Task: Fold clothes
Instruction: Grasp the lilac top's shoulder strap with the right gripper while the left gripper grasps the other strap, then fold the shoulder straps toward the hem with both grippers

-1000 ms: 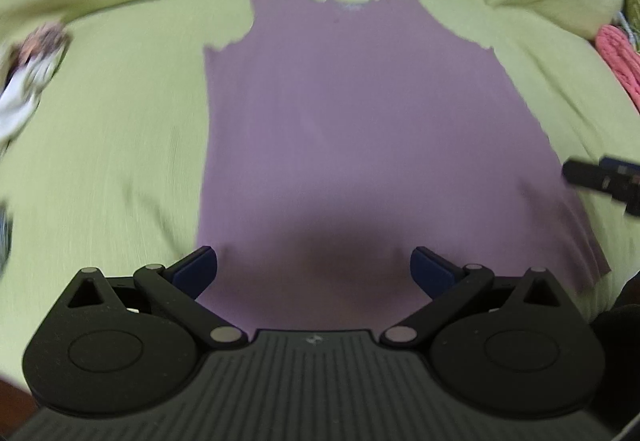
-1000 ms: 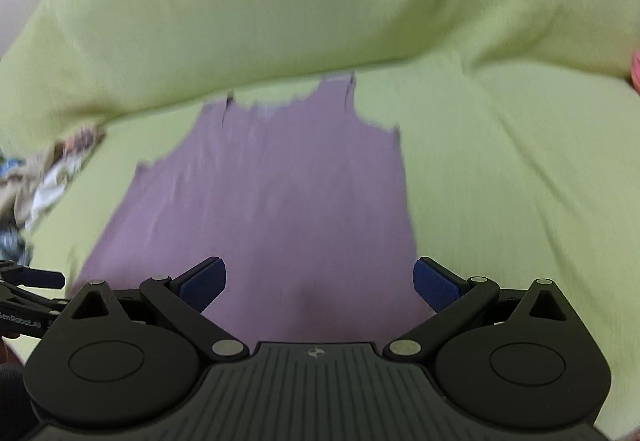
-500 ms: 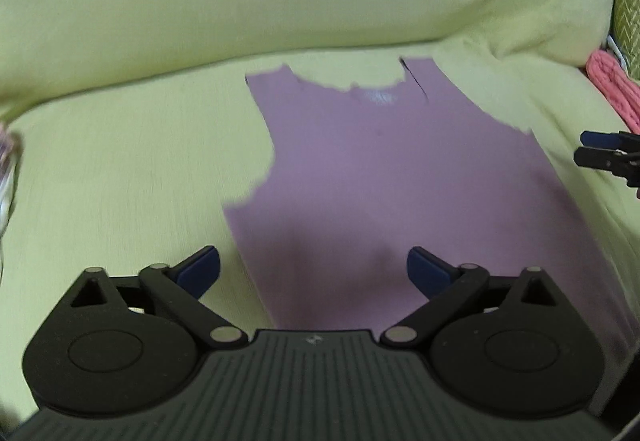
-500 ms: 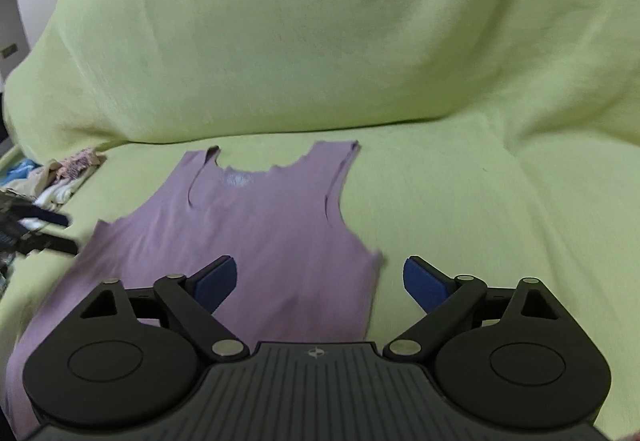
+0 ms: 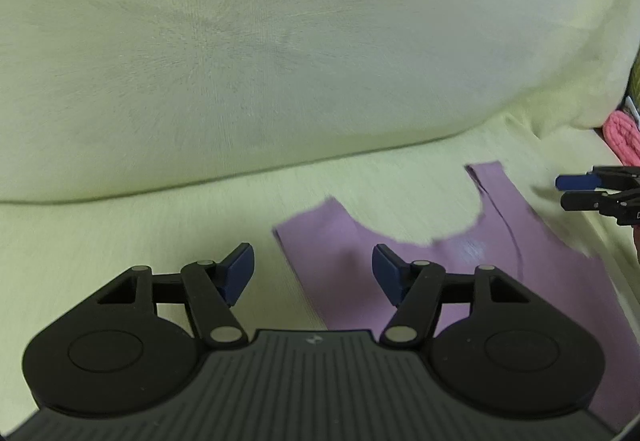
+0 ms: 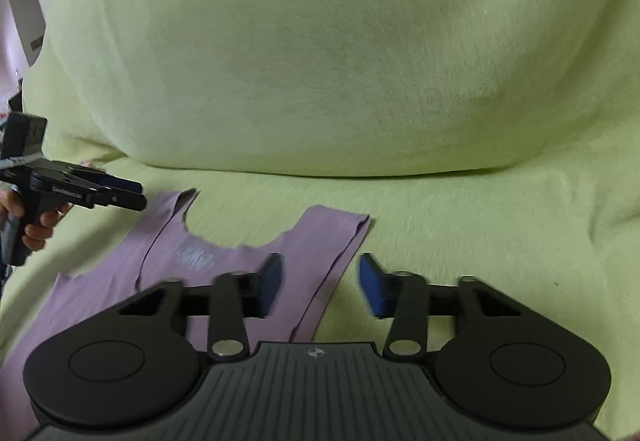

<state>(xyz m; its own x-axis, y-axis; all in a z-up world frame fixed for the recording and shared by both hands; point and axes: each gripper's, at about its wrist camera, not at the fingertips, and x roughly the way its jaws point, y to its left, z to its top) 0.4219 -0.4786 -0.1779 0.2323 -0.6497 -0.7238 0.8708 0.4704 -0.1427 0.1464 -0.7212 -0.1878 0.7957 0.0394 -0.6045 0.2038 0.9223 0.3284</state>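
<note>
**Two shoulder straps, two tongs closing in**

One thin purple tank top lies flat on the seat of a sofa draped in a yellow-green cover, neckline toward the backrest. I judge it light, limp and a little stretchy, so it will sag and drag along the cover's weave instead of keeping any shape. The straps are narrow and easy to miss or bunch. I would take hold at the tops of the two shoulder straps, both layers together, so the body hangs evenly when lifted.

From my left gripper I see the jaws about half apart and closing. The nearer strap lies between and beneath the blue pads, which do not yet press on it. My right gripper has narrower jaws, also closing, straddling the outer edge of the other strap, cloth under one pad and bare cover under the other. Blur hides whether either pad touches the fabric. Neither gripper holds anything yet.
</note>
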